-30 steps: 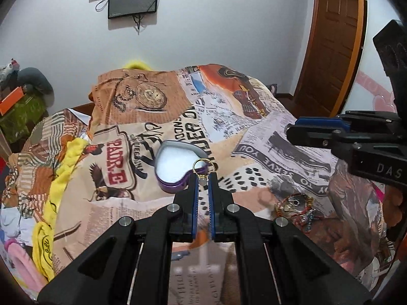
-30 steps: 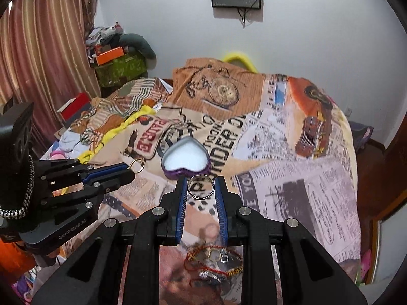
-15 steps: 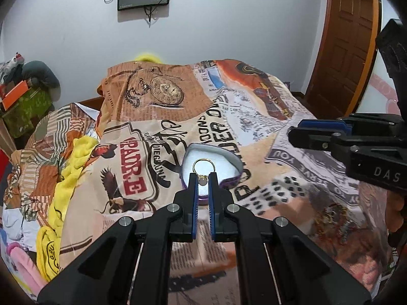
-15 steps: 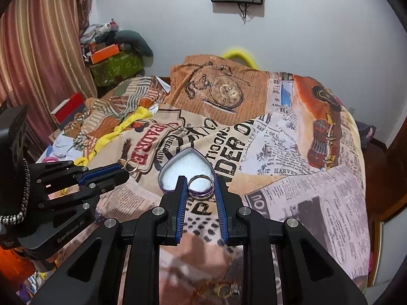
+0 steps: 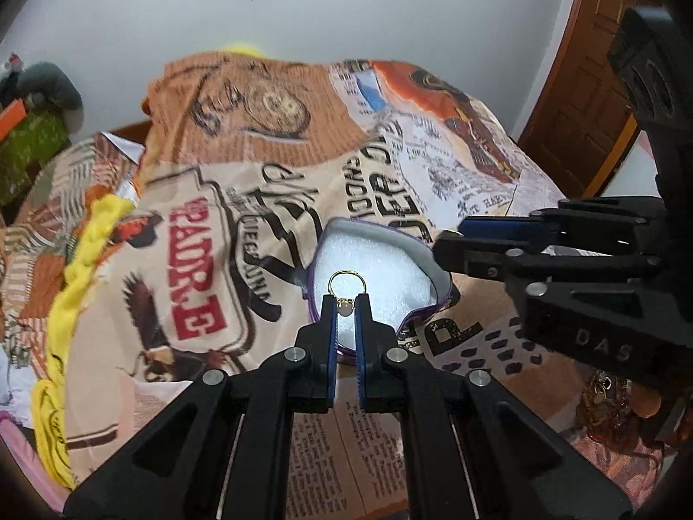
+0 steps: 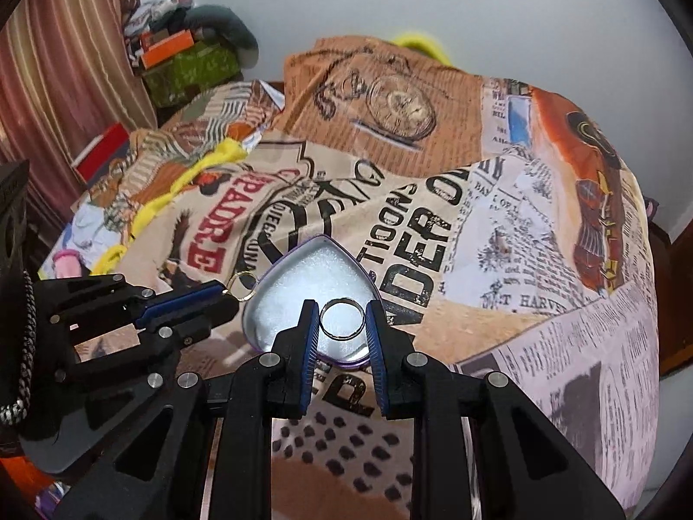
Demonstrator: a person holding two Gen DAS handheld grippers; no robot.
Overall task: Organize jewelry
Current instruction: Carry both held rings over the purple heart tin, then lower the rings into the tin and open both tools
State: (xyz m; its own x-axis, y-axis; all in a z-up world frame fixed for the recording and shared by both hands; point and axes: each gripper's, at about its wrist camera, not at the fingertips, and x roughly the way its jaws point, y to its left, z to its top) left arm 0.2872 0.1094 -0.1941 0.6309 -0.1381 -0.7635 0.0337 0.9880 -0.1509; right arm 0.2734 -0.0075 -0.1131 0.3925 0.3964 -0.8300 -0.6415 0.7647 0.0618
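A purple heart-shaped jewelry box (image 5: 429,260) (image 6: 281,286) with a white foam lining lies open on the printed bedspread. My left gripper (image 5: 345,308) is shut on a thin gold ring (image 5: 346,279) with a pale stone, held over the box's lining. In the right wrist view the same gold ring (image 6: 244,279) sticks out of the left gripper (image 6: 225,297) beside the box's left rim. My right gripper (image 6: 342,318) is shut on a wider silver ring (image 6: 342,320), held flat above the box. From the left wrist view the right gripper (image 5: 442,242) reaches over the box's right rim.
A tangle of bracelets and chains (image 5: 610,403) lies on the bedspread at the lower right. A yellow braided cord (image 5: 82,268) runs along the bed's left side. Boxes and clothes (image 6: 182,56) are piled by the curtain; a wooden door (image 5: 580,99) stands at the right.
Both grippers have moved forward and down over the bed, each with its ring. The heart box, earlier ahead of the fingertips, now lies right under them, and the jewelry pile has slid behind.
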